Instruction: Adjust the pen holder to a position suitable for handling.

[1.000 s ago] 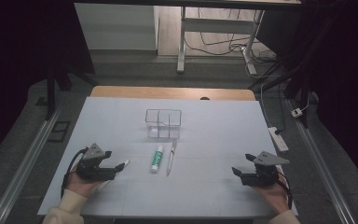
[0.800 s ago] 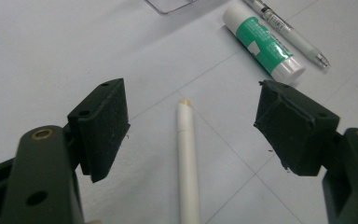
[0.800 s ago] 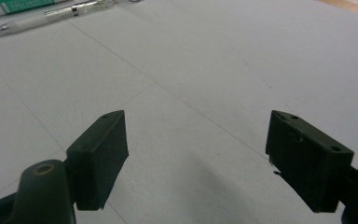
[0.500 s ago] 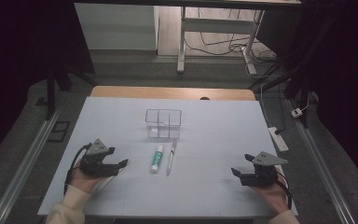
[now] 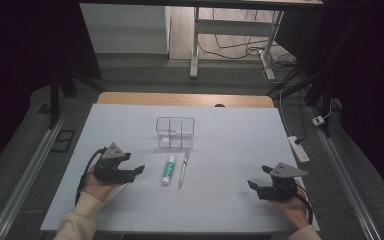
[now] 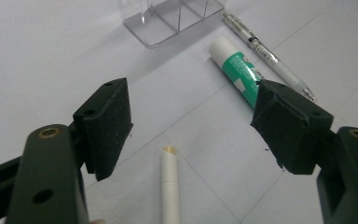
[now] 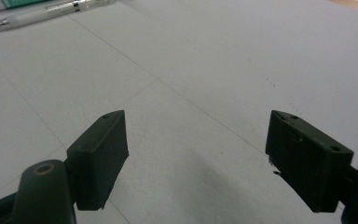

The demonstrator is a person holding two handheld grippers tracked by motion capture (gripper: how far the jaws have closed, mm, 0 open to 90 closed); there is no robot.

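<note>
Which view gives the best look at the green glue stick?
The left gripper view: the glue stick lies close and sharp beside the pen, past the left gripper, its far end behind the jaw. The high view shows it whole but small. The right gripper view catches just an edge.

No legible txt — green glue stick label print too blurred, pen markings too.

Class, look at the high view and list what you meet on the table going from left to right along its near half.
Left gripper → green and white glue stick → white pen → right gripper.
</note>
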